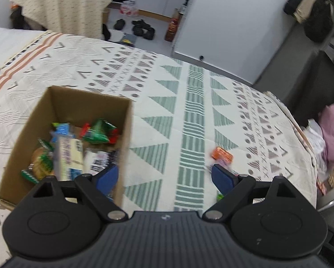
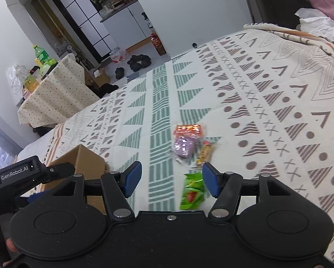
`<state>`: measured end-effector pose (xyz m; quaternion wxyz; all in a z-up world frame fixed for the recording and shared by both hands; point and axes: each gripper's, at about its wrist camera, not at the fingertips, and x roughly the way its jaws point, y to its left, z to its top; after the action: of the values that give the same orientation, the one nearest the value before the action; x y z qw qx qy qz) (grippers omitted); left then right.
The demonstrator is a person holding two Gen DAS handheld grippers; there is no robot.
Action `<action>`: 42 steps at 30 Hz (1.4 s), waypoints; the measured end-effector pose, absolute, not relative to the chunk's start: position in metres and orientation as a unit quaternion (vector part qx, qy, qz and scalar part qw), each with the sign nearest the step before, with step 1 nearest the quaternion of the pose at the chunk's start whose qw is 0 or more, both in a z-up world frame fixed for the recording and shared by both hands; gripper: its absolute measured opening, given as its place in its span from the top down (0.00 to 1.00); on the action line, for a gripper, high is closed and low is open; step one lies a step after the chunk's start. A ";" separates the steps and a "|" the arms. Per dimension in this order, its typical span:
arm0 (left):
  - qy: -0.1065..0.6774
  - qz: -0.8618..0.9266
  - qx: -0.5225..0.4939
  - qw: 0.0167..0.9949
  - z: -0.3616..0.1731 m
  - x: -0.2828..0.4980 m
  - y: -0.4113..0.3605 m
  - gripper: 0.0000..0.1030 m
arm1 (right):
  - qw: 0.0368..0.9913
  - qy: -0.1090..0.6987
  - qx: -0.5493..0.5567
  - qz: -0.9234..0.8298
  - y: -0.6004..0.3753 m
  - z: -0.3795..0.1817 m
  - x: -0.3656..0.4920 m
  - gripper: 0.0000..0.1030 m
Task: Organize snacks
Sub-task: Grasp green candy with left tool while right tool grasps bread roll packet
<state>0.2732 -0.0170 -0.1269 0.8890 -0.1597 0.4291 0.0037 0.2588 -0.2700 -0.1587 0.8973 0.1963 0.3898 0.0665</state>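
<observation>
A brown cardboard box point(image 1: 62, 102) stands on the patterned bedspread and holds several snack packets, among them a green and red one point(image 1: 100, 131). My left gripper point(image 1: 164, 175) hangs open beside the box's right wall with nothing between its blue pads. An orange packet point(image 1: 221, 154) lies just past its right pad. In the right wrist view the orange packet point(image 2: 188, 129), a purple packet point(image 2: 184, 147) and a tan bar point(image 2: 206, 153) lie together on the bed. A green packet point(image 2: 192, 192) lies under my right gripper point(image 2: 171, 172), which is open and touches nothing.
The box point(image 2: 77, 163) sits left of my right gripper, with the other device's black housing point(image 2: 17, 174) and a person's fingers beside it. A table with a dotted cloth point(image 2: 55, 93) carries bottles. Shoes point(image 2: 138, 63) lie on the floor. Pink bedding point(image 1: 332, 134) is at the bed's edge.
</observation>
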 end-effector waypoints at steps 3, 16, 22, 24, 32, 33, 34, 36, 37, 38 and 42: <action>0.438 -0.012 -0.156 0.885 -0.131 0.278 -0.032 0.13 | 0.897 0.391 0.198 0.064 -0.282 -0.162 0.259 0.42; 0.463 -0.054 -0.107 0.878 -0.164 0.289 -0.097 0.13 | 0.890 0.379 0.246 0.054 -0.337 -0.195 0.252 0.42; 0.476 -0.046 -0.092 0.873 -0.180 0.292 -0.114 0.13 | 0.884 0.384 0.264 0.043 -0.349 -0.208 0.256 0.42; 0.482 -0.041 -0.089 0.871 -0.186 0.293 -0.118 0.13 | 0.881 0.386 0.270 0.042 -0.351 -0.211 0.257 0.42; 0.504 -0.038 -0.091 0.858 -0.211 0.296 -0.138 0.16 | 0.871 0.391 0.295 0.036 -0.357 -0.228 0.266 0.42; 0.505 -0.037 -0.089 0.858 -0.213 0.296 -0.140 0.16 | 0.870 0.393 0.297 0.037 -0.358 -0.230 0.268 0.42; 0.505 -0.037 -0.086 0.858 -0.214 0.296 -0.142 0.16 | 0.868 0.394 0.300 0.037 -0.359 -0.232 0.269 0.42; 0.506 -0.038 -0.081 0.858 -0.218 0.297 -0.146 0.16 | 0.865 0.397 0.306 0.036 -0.360 -0.235 0.271 0.42; 0.508 -0.038 -0.079 0.857 -0.220 0.298 -0.148 0.16 | 0.864 0.397 0.307 0.036 -0.360 -0.236 0.272 0.42; 0.511 -0.039 -0.077 0.855 -0.223 0.298 -0.150 0.18 | 0.864 0.397 0.308 0.038 -0.360 -0.237 0.273 0.42; 0.524 -0.046 -0.075 0.847 -0.232 0.300 -0.155 0.25 | 0.862 0.399 0.311 0.044 -0.361 -0.241 0.278 0.42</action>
<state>0.2995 -0.1547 -0.2324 0.8473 -0.0754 0.5236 -0.0461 0.2778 -0.3606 -0.2411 0.8615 0.3106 0.3992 0.0441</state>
